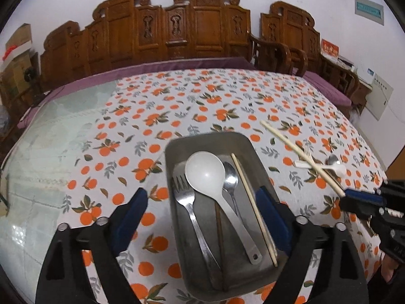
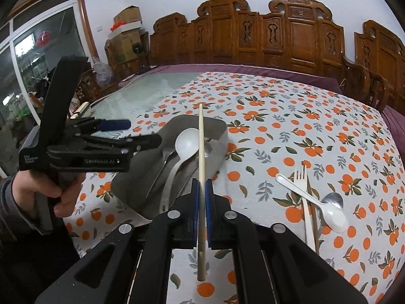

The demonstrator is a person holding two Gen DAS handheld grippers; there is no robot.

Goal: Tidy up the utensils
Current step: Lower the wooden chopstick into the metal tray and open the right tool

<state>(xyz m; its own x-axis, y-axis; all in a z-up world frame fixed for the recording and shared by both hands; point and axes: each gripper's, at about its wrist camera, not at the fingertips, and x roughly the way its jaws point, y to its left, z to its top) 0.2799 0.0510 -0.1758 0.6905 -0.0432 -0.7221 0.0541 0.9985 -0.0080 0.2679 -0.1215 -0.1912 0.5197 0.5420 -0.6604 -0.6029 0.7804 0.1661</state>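
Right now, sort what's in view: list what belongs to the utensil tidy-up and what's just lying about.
Job:
metal tray
right gripper shut on a chopstick
white ladle, already in the tray
white plastic fork, plastic spoon, metal spoon, on the cloth
left gripper, open

Lying about:
cardboard boxes
wooden chairs

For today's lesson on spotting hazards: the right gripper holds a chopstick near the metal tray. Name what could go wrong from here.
1. The right gripper pinches the pale chopstick near one end, so the long free part could swing or slip.
2. The grey metal tray is crowded: large white spoon, metal fork, another chopstick. The new one may land crooked across its rim.
3. The left gripper sits open around the tray, so a nudge might shift it.
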